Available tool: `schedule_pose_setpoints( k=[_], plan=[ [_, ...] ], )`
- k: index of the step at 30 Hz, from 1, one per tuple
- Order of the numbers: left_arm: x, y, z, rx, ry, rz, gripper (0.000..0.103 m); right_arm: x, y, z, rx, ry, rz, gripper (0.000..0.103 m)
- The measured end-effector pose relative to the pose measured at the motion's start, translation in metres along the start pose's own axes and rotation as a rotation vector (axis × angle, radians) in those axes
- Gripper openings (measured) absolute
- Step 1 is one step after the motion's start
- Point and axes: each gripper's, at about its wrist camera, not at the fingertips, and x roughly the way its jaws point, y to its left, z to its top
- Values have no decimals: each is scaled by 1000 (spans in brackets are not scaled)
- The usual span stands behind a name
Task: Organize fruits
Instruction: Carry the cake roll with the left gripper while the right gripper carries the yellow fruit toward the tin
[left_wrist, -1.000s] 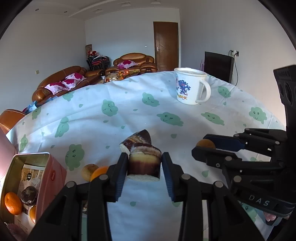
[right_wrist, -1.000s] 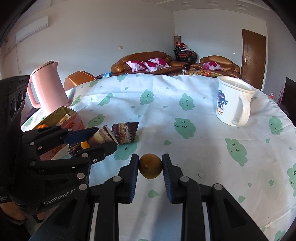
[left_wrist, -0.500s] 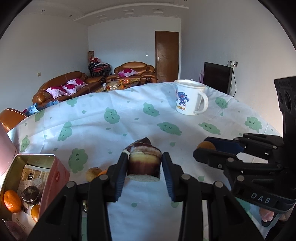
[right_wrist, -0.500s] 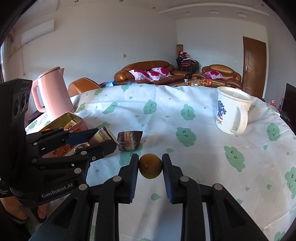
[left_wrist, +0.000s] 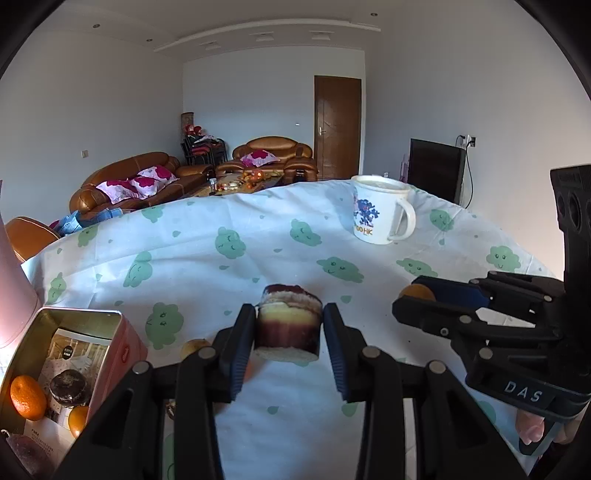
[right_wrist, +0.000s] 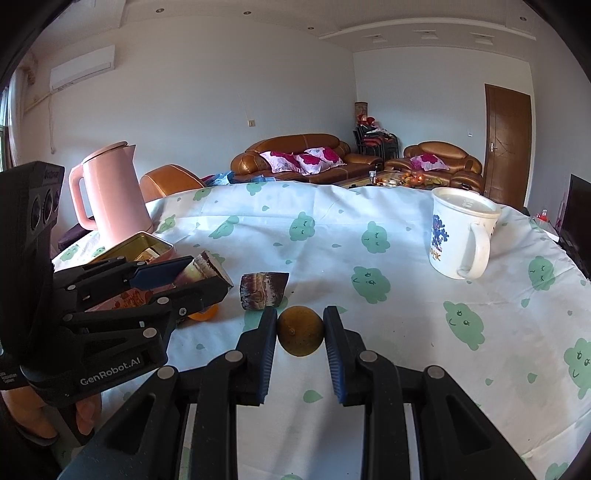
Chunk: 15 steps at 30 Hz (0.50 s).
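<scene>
My left gripper (left_wrist: 289, 314) is shut on a cut chunk (left_wrist: 288, 332) with purple skin and creamy flesh, held just above the tablecloth. In the right wrist view that left gripper (right_wrist: 208, 277) shows at the left, with the chunk (right_wrist: 201, 271) between its pads. My right gripper (right_wrist: 300, 325) is shut on a small brownish-yellow round fruit (right_wrist: 300, 334). In the left wrist view the right gripper (left_wrist: 410, 297) is at the right. A second purple chunk (right_wrist: 263, 291) lies on the cloth just beyond the round fruit. An open pink tin (left_wrist: 79, 321) at the left holds mandarins (left_wrist: 27, 397) and a dark round fruit (left_wrist: 70, 384).
A white mug (right_wrist: 461, 232) stands at the far right of the table. A pink kettle (right_wrist: 110, 192) stands behind the tin at the left. A small yellowish fruit (left_wrist: 194, 347) and an orange one (right_wrist: 203, 314) lie loose beside the tin. Sofas and a door are beyond the table.
Both grippers have tipped upward a little, so more ceiling shows and the table sits lower in each view. Each keeps its grip. Nothing on the table has moved.
</scene>
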Motion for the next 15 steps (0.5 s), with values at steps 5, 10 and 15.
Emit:
schedule_pose_setpoints(
  k=[5, 10, 15],
  plan=[
    [-4, 1, 0, -5, -20, 8, 39, -4, 1, -1, -6, -25, 5, 27],
    [-8, 2, 0, -9, -40, 20, 39, -9, 2, -1, -10, -43, 6, 27],
    [-13, 1, -1, -5, -64, 37, 39, -12, 2, -2, -11, -62, 7, 27]
  ],
)
